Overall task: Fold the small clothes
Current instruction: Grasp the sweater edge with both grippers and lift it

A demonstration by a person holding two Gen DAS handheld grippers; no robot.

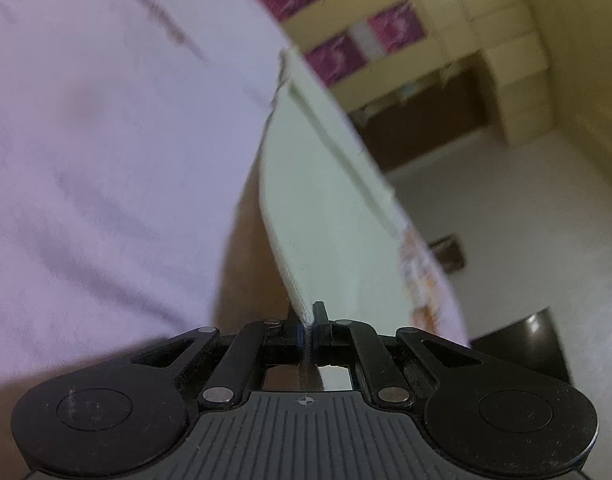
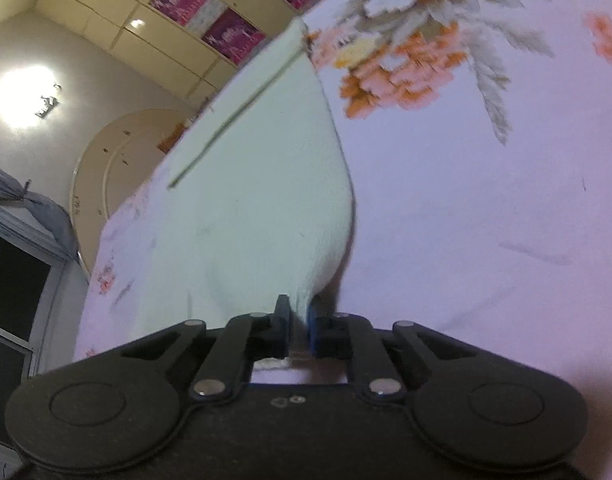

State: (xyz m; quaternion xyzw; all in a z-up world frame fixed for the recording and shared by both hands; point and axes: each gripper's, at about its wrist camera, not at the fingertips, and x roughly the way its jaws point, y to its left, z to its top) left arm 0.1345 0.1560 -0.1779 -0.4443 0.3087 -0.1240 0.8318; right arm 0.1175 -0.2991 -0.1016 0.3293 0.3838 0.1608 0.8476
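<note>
A pale mint-green knit garment (image 1: 326,208) hangs stretched between my two grippers, lifted off a lilac floral bedsheet (image 1: 86,140). My left gripper (image 1: 306,330) is shut on one corner of the garment. In the right wrist view the same garment (image 2: 258,184) runs forward from my right gripper (image 2: 298,326), which is shut on another corner, with a bit of fabric showing behind the fingers. A dark seam line crosses the cloth in both views. The sheet (image 2: 486,200) lies under and beside the cloth.
The bed's edge runs diagonally in both views. Beyond it are cream wall cabinets with magenta panels (image 1: 334,56), a pale floor (image 1: 506,208) and a dark object (image 1: 522,344) near the bed. A window with a grey curtain (image 2: 22,264) is at left.
</note>
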